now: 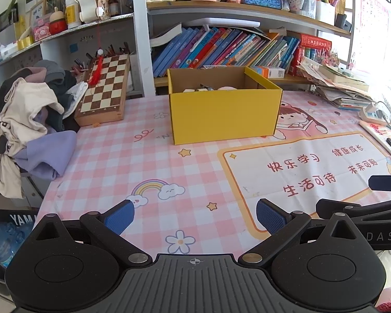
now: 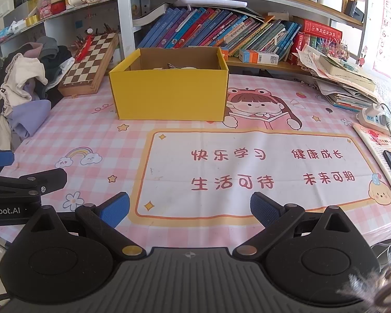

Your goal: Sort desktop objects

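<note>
Both spread wide and empty over table [image 2: 104, 135]: left gripper [image 1: 194, 217], right gripper [image 2: 190, 208], yellow box [image 2: 169, 91] at 12 o'clock, some items inside.

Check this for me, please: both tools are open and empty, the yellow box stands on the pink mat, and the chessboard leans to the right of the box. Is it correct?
One detail is wrong. The chessboard leans to the left of the yellow box, not the right; the right wrist view shows it plainly. The rest holds: the left tool and right tool are open and empty, and the box stands on the pink mat.
</note>
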A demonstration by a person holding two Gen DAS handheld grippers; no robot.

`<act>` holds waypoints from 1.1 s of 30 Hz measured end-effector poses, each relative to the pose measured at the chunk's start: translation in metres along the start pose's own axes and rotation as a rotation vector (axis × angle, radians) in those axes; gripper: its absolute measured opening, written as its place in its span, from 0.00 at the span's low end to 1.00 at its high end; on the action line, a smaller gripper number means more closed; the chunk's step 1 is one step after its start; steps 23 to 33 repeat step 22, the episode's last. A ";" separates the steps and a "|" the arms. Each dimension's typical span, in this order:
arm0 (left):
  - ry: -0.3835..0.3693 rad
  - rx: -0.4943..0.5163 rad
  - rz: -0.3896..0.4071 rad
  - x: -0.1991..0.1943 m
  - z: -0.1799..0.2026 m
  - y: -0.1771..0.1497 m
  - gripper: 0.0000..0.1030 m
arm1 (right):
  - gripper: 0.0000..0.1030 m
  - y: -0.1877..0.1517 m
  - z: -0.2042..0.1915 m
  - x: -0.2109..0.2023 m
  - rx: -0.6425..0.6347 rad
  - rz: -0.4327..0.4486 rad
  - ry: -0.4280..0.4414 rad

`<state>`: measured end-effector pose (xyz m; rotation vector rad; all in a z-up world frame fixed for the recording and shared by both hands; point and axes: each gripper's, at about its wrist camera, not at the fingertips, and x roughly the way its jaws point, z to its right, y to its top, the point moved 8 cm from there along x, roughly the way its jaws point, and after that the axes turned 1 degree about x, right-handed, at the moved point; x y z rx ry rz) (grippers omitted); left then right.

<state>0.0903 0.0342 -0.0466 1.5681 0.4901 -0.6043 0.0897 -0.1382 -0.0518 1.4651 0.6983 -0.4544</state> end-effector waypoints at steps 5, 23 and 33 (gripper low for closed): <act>-0.001 -0.006 -0.012 0.002 -0.001 -0.002 0.98 | 0.97 -0.001 0.001 0.000 0.001 -0.002 0.000; -0.014 -0.034 -0.043 0.009 0.002 -0.005 0.99 | 0.97 -0.002 0.006 0.007 0.003 -0.026 -0.001; -0.014 -0.034 -0.043 0.009 0.002 -0.005 0.99 | 0.97 -0.002 0.006 0.007 0.003 -0.026 -0.001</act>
